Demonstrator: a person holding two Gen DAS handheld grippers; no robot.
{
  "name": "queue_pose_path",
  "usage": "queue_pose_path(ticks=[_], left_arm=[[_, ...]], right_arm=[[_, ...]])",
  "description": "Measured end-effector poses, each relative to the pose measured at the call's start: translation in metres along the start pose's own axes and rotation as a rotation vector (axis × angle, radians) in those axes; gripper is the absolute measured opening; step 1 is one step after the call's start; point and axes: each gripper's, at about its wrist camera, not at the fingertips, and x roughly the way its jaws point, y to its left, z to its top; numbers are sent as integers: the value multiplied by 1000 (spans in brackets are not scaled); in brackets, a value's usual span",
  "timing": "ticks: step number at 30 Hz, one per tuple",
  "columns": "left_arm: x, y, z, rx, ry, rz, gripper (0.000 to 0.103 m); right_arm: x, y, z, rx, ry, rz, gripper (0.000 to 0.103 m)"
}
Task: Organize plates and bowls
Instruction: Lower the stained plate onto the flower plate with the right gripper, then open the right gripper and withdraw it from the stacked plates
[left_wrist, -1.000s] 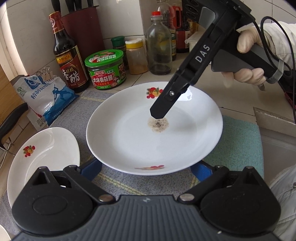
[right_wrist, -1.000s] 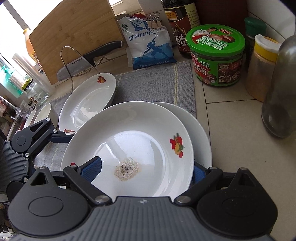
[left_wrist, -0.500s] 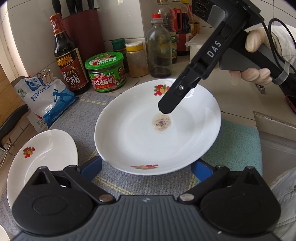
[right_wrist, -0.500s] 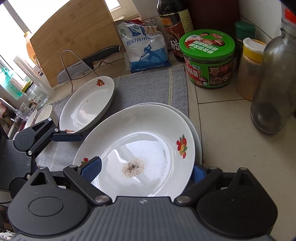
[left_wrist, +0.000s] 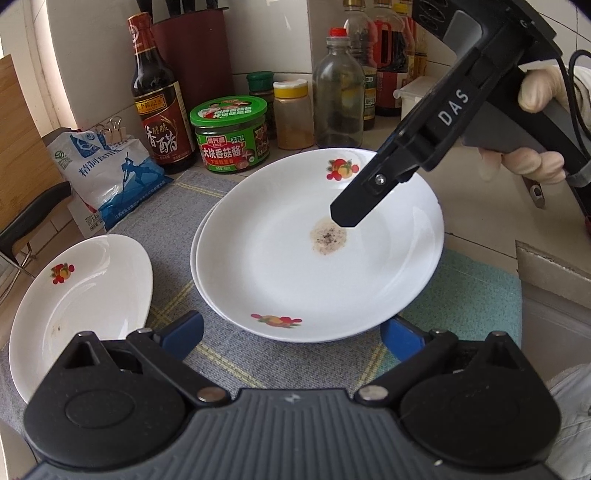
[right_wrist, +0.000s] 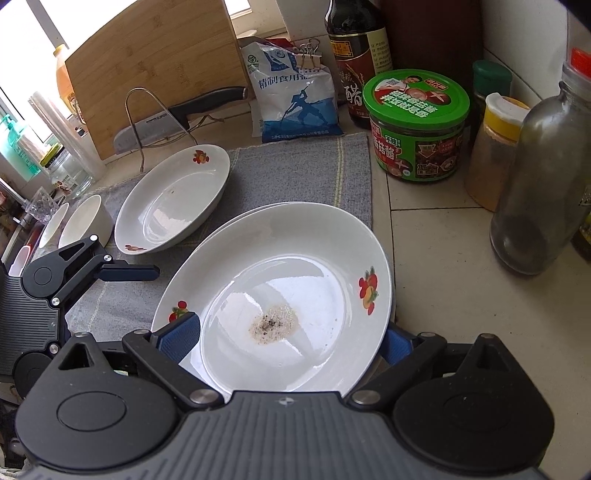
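A white deep plate with fruit prints and a speckled stain (left_wrist: 321, 258) (right_wrist: 288, 295) lies on top of a second like plate whose rim (left_wrist: 197, 236) (right_wrist: 243, 216) peeks out behind. My right gripper (right_wrist: 291, 339) straddles the top plate's near rim, jaws wide apart; whether the pads touch it I cannot tell. It shows from the side in the left wrist view (left_wrist: 343, 218), above the stain. My left gripper (left_wrist: 291, 332) is open just short of the plates. Another deep plate (left_wrist: 81, 306) (right_wrist: 173, 203) lies to the left on the grey mat (right_wrist: 295, 170).
Behind stand a vinegar bottle (left_wrist: 159, 99), a green-lidded jar (left_wrist: 229, 136), a yellow-capped spice jar (left_wrist: 291, 114), a glass bottle (left_wrist: 340, 96) and a salt bag (left_wrist: 107, 177). Small bowls (right_wrist: 81, 221), a knife on a rack (right_wrist: 173, 118) and a cutting board (right_wrist: 155, 62) are at the left.
The top plate has moved back and to the right onto the second plate. My left gripper has drawn back from it and the plate sits farther from that gripper's fingers.
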Motion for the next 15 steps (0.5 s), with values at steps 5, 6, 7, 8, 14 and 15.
queue_pose_path(ticks=[5, 6, 7, 8, 14, 15], left_arm=[[-5, 0, -3, -2, -22, -16, 102], [-7, 0, -3, -8, -23, -21, 102], [-10, 1, -4, -9, -29, -24, 102], [-14, 1, -6, -13, -44, -23, 102], [-35, 11, -12, -78, -84, -2, 101], [-39, 13, -14, -91, -92, 12, 101]], right_arm=[[-1, 7, -4, 18, 4, -66, 101], [-2, 8, -5, 22, 3, -78, 101], [-2, 9, -6, 31, 3, -96, 101], [-2, 9, -7, 39, 4, -109, 101], [-8, 13, -11, 63, -30, -150, 103], [-11, 17, -11, 55, -36, -164, 103]])
